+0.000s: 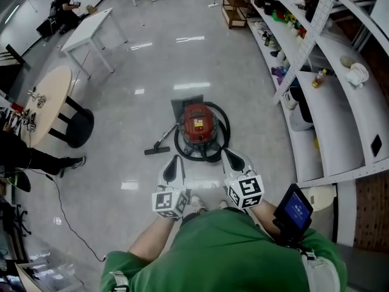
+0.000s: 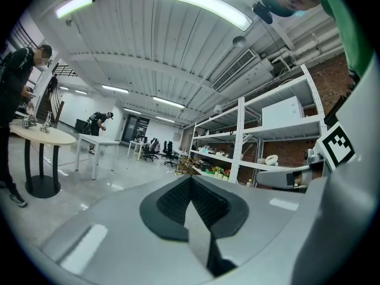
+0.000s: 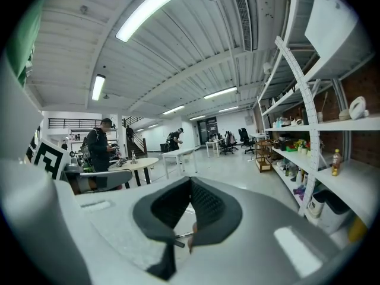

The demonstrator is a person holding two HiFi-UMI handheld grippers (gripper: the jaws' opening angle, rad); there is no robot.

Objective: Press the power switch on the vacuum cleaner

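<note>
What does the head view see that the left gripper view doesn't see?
Only the head view shows the red vacuum cleaner on the floor, with its black hose looped around it, and the person's green shirt. Only the left gripper view shows the ceiling lights and a close look at the left gripper, jaws together with nothing between them. Both show the round table, the white table, the shelves and the right gripper.
</note>
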